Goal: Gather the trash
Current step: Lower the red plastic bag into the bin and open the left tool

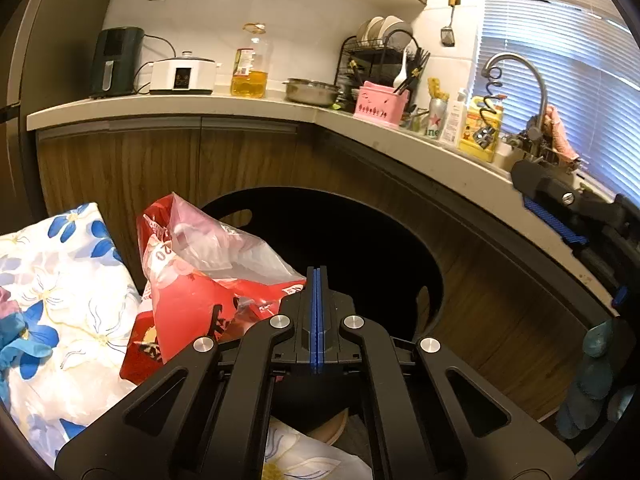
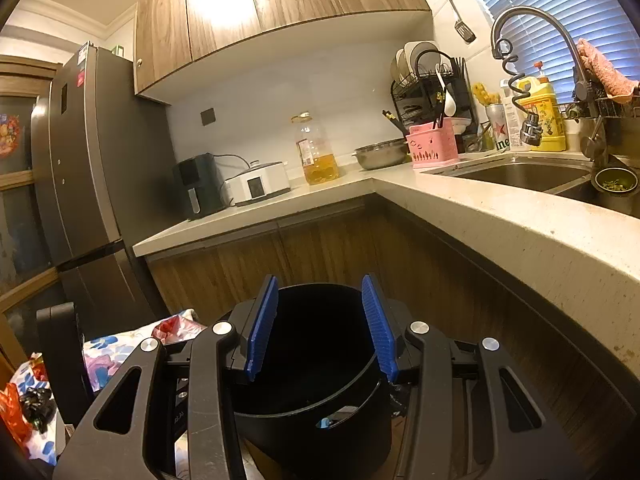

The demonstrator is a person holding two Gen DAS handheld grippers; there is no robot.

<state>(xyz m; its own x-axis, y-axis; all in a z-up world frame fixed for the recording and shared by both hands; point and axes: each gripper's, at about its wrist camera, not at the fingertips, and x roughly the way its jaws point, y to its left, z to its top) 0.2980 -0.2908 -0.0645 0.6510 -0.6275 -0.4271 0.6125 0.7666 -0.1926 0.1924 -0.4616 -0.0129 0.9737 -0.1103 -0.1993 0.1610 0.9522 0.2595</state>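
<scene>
A red and clear plastic bag (image 1: 200,280) lies on a blue-flowered cloth (image 1: 72,280), beside a black bin (image 1: 432,280) on the floor. My left gripper (image 1: 317,274) is shut, its blue pads flush together. The bag's edge touches its left finger, and no film shows between the pads. In the right wrist view my right gripper (image 2: 320,280) stands open above the mouth of the bin (image 2: 320,432) with nothing between its pads. One finger of the right gripper (image 1: 552,200) shows at the right of the left wrist view. An orange wrapper (image 2: 12,412) and black crumpled trash (image 2: 36,404) lie on the cloth (image 2: 108,344).
An L-shaped counter (image 2: 480,216) wraps the corner above wooden cabinets and holds a sink (image 2: 520,176), a faucet (image 2: 532,24), a pink caddy (image 2: 432,148), an oil bottle (image 2: 316,152) and an air fryer (image 2: 196,184). A fridge (image 2: 80,160) stands at the left. A teal-gloved hand (image 1: 596,376) shows at the right.
</scene>
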